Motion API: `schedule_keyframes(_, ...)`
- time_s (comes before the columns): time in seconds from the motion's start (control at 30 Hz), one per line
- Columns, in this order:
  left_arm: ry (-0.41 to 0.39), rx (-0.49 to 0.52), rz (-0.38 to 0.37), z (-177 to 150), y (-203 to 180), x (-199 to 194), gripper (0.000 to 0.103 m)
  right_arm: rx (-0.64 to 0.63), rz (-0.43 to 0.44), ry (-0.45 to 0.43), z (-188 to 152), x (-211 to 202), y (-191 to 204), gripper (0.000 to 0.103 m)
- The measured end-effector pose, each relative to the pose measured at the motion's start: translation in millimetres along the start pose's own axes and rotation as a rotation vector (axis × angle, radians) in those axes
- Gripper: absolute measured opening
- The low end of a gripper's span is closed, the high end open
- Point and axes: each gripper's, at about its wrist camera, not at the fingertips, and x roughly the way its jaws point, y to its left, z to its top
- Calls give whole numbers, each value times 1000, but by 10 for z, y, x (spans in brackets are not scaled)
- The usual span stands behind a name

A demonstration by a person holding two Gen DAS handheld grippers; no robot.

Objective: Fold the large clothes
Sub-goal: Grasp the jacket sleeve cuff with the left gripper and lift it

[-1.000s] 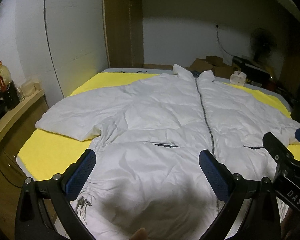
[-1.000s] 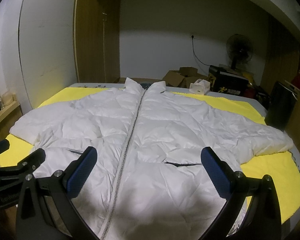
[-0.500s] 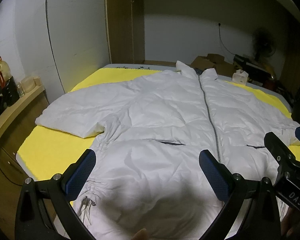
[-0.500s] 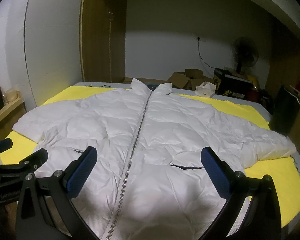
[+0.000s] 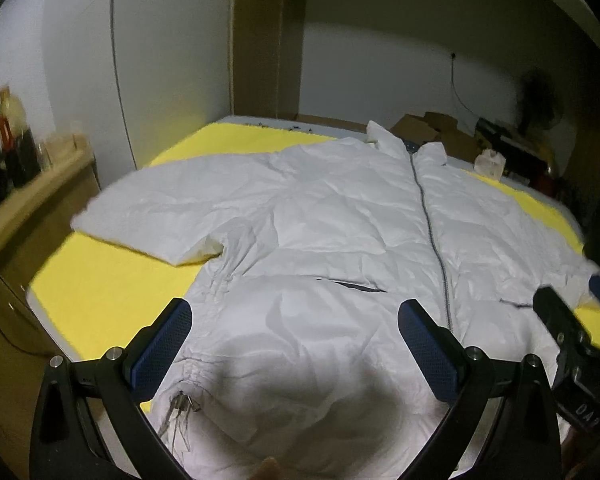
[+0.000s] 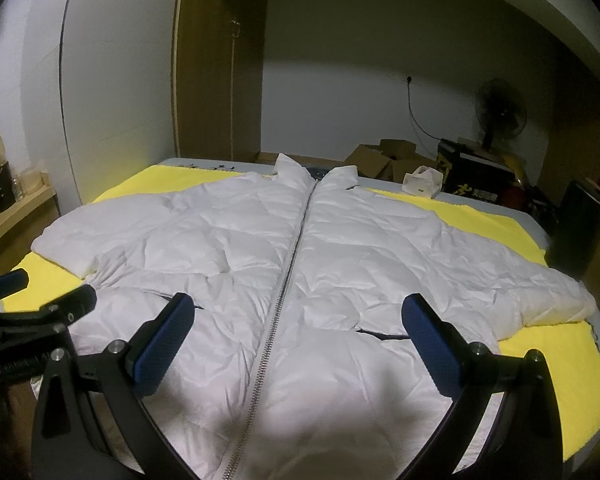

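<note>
White puffer jacket (image 6: 300, 264) lies flat, front up, zipped, spread across yellow sheet (image 6: 552, 360) on bed. Collar at far end, hem at near edge; long axis runs near to far along zipper (image 6: 296, 248). Sleeves stretch out left and right. Left claw (image 5: 294, 354) above near-left hem, right claw (image 6: 296, 350) above near hem by zipper; both spread wide, gripping nothing. Left sleeve nearer left claw, right sleeve nearer right claw. Boxes, fan beyond far end.

Bed (image 6: 540, 236) with grey edge, yellow sheet (image 6: 548, 376) spread over it, white puffer jacket (image 6: 340, 248) flat on top
</note>
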Motion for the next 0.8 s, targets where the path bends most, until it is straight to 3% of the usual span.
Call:
schedule_keyframes(0.13,64,-193,-125,132,499,178,103,-7,8,7,-8,27,31,103)
schedule_keyframes(0.23,117,-377,-199,249,1074,421,103,-20,12,12,-7,64,78,103)
schedule_keyframes(0.37,94,-530,-186,430,1876,668,103,-41,21,19,-20,110,156,103)
schedule_keyframes(0.43,124,-594,-170,500,2264,842,103,-50,23,24,-26,140,189,103)
schedule_keyframes(0.6,207,-784,-232,507,3045,1340,102,-55,31,43,-21,287,268,103)
schedule_keyframes(0.73,246,-829,-216,538,3314,1647,102,-70,40,60,-10,416,354,103)
schedule_keyframes(0.8,263,-864,-247,507,3384,1784,102,-78,43,69,-13,476,389,103)
